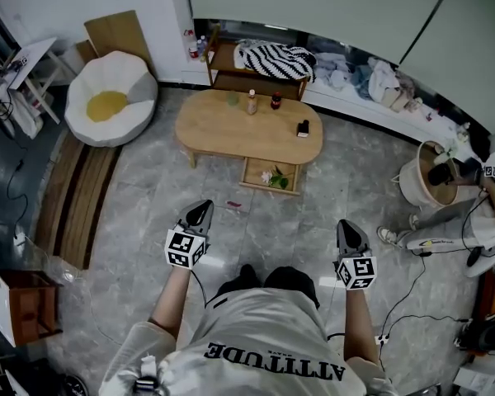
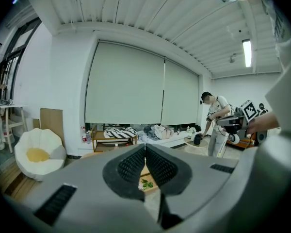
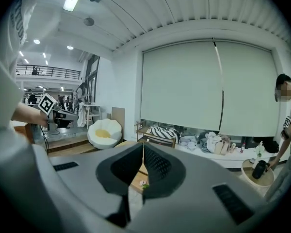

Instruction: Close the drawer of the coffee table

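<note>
Both hands are out front over the grey floor. The left claw point(image 1: 203, 208) is clamped fully together with nothing in it, and the right claw point(image 1: 347, 225) is the same, pinched closed and empty. Ahead stands the oval wooden desk point(image 1: 223, 126), well apart from both claws. Its drawer point(image 1: 258, 168) hangs pulled out on the near side toward the person, holding what looks like a sprig of green leaves point(image 1: 279, 180) with a pale flower. A bottle point(image 1: 252, 101) stands on the desk top.
</note>
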The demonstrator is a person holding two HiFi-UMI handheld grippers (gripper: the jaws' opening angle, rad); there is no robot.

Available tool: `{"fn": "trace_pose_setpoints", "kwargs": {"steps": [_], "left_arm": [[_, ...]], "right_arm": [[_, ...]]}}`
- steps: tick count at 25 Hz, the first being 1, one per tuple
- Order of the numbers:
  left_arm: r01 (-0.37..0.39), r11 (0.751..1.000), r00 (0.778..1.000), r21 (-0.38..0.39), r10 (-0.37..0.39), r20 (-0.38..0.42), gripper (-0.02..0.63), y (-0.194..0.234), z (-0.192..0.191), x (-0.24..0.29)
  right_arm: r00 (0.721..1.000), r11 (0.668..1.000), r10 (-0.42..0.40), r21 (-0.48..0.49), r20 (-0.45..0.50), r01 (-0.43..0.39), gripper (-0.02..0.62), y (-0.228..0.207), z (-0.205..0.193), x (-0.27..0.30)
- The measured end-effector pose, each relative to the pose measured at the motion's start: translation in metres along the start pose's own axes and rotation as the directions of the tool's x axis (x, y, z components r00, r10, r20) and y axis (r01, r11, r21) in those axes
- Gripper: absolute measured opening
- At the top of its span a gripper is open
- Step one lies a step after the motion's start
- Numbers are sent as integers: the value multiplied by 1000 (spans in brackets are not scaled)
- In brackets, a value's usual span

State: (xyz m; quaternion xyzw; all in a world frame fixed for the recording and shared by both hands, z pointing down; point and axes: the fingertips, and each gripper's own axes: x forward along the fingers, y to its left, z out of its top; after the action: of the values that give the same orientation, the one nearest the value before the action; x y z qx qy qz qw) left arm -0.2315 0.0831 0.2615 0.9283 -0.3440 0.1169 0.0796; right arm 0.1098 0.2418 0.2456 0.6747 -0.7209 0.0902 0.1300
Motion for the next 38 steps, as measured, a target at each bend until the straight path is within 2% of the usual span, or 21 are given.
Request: {"fn": "trace_pose_setpoints", "kwargs": {"steps": [14, 21, 29, 38], "left_arm": [[-22, 1000, 999, -4, 22, -36, 21, 26, -3, 36], [-61, 998, 998, 5, 61, -27, 21, 46, 9, 79], [-81, 997, 996, 5, 81, -21, 21, 50, 19, 135], [-118, 993, 990, 1, 118, -74, 21, 51, 12, 206]], "right_arm": [[1000, 1000, 20, 24, -17, -20, 20, -20, -1, 56], [998, 998, 60, 32, -19, -59, 20, -46, 6, 118], [996, 996, 78, 41, -39, -77, 20, -85, 7, 181], [982, 986, 155, 76, -109, -147, 20, -125, -21, 240]]}}
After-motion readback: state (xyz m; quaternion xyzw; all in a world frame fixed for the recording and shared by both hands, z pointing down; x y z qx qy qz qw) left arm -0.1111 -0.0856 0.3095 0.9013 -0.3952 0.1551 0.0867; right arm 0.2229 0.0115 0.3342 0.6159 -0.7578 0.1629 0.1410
